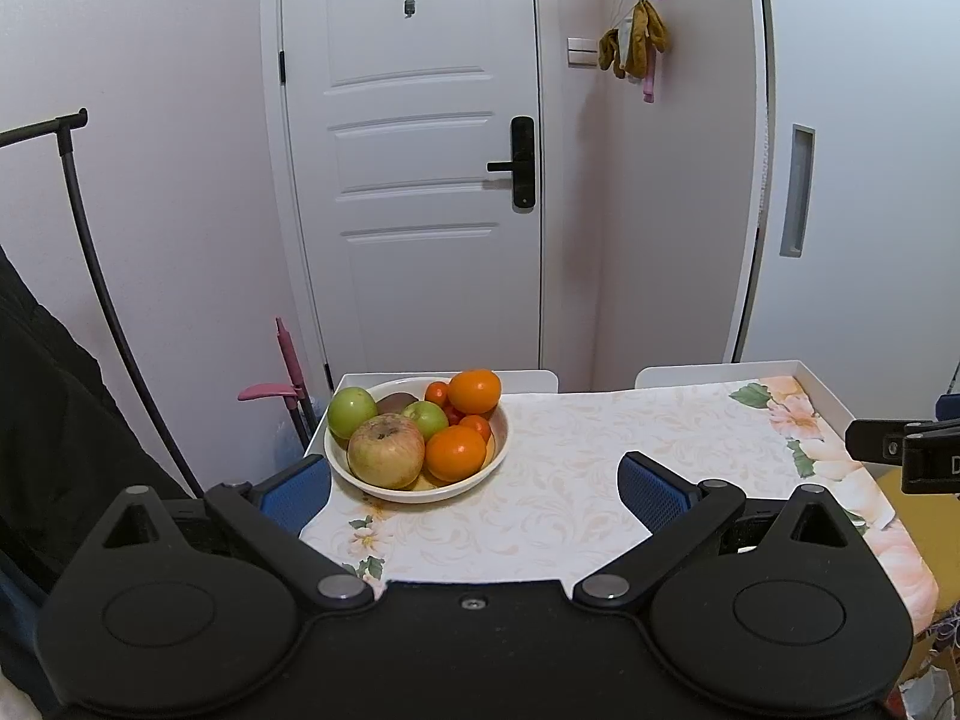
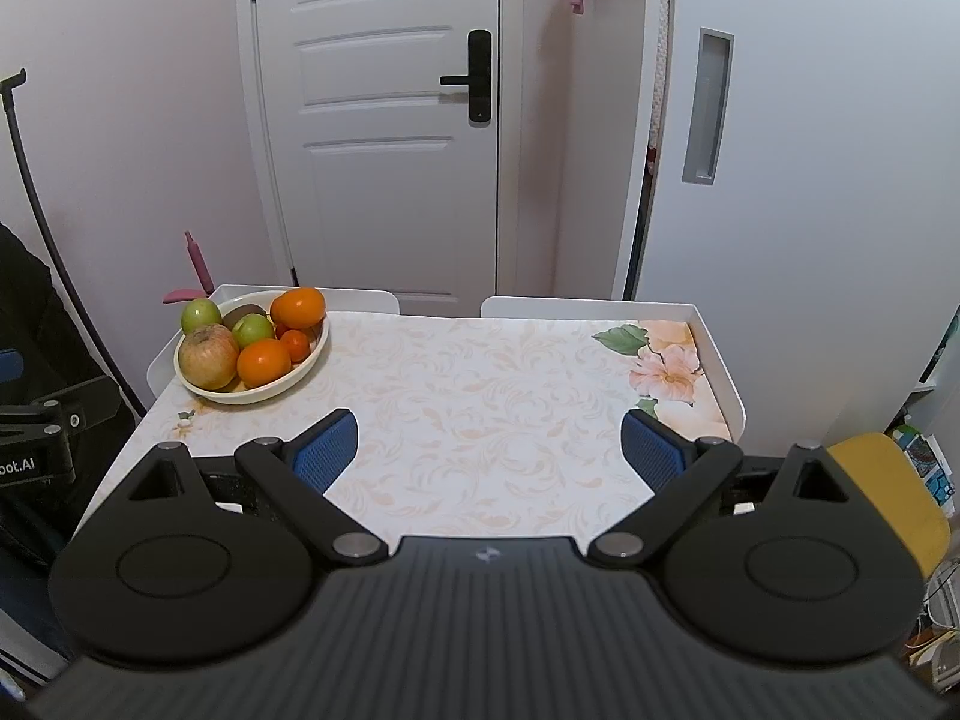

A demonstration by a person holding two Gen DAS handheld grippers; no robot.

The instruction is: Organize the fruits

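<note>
A cream bowl [image 1: 498,450] sits at the table's far left corner, also seen in the right wrist view [image 2: 276,390]. It holds a reddish apple [image 1: 385,450], green apples [image 1: 351,413], oranges [image 1: 474,391], small tomatoes [image 1: 477,425] and a brown kiwi [image 1: 396,402]. My left gripper [image 1: 474,483] is open and empty, just short of the bowl. My right gripper [image 2: 489,447] is open and empty over the middle of the table, to the right of the bowl.
The table [image 2: 480,396] has a floral cloth and a raised white rim [image 2: 717,354]. A white door [image 1: 414,150] stands behind. A black rack pole [image 1: 90,252] and dark cloth are on the left. A yellow chair [image 2: 888,492] is at the right.
</note>
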